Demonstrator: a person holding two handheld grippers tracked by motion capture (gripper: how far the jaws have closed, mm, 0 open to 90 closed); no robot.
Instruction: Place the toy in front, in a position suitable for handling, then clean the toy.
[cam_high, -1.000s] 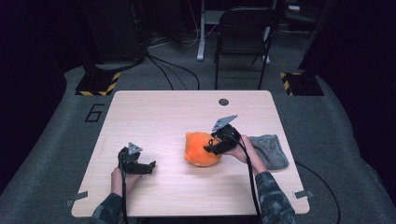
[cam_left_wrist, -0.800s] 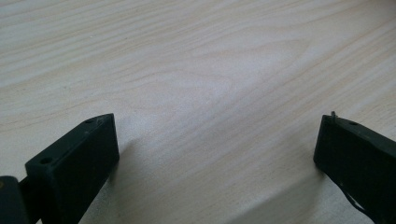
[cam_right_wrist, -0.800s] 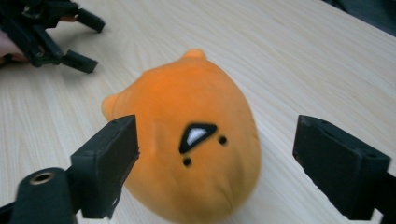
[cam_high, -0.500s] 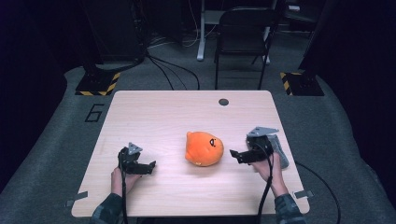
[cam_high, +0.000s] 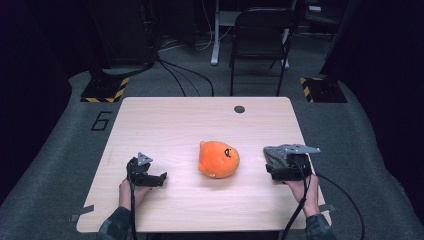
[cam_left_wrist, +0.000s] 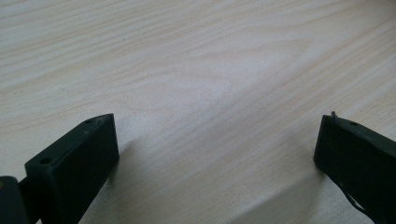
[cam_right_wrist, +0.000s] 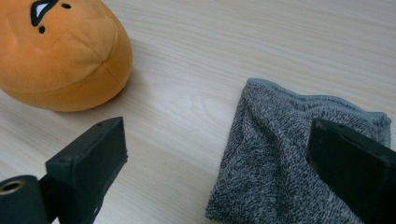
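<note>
Worktop (cam_high: 165, 125) of pale wood grain fills my high view, and on it I see an orange plush toy (cam_high: 218, 159) lying near the middle, its stitched face turned up and toward the right side. My right hand-held gripper (cam_high: 270, 171) sits low at the right edge of the worktop, held in the right hand (cam_high: 302, 189), with its cable trailing back off the near edge. Its jaws have just been opening and now stand wide apart with nothing gripped between them. In the right gripper view I look along those two black jaws: a folded grey terry cloth (cam_right_wrist: 280, 158) lies flat on the wood just ahead, partly under the farther-right jaw, though I cannot tell whether that jaw touches it. The plush toy (cam_right_wrist: 60, 51) is off to the upper left of that view, apart from the cloth, with bare wood between them and no jaw against it. My left hand-held gripper (cam_high: 161, 178) rests at the near left of the worktop in the left hand (cam_high: 131, 190), well apart from the toy. In the left gripper view its jaws are spread wide over bare wood (cam_left_wrist: 201, 84), holding nothing.
</note>
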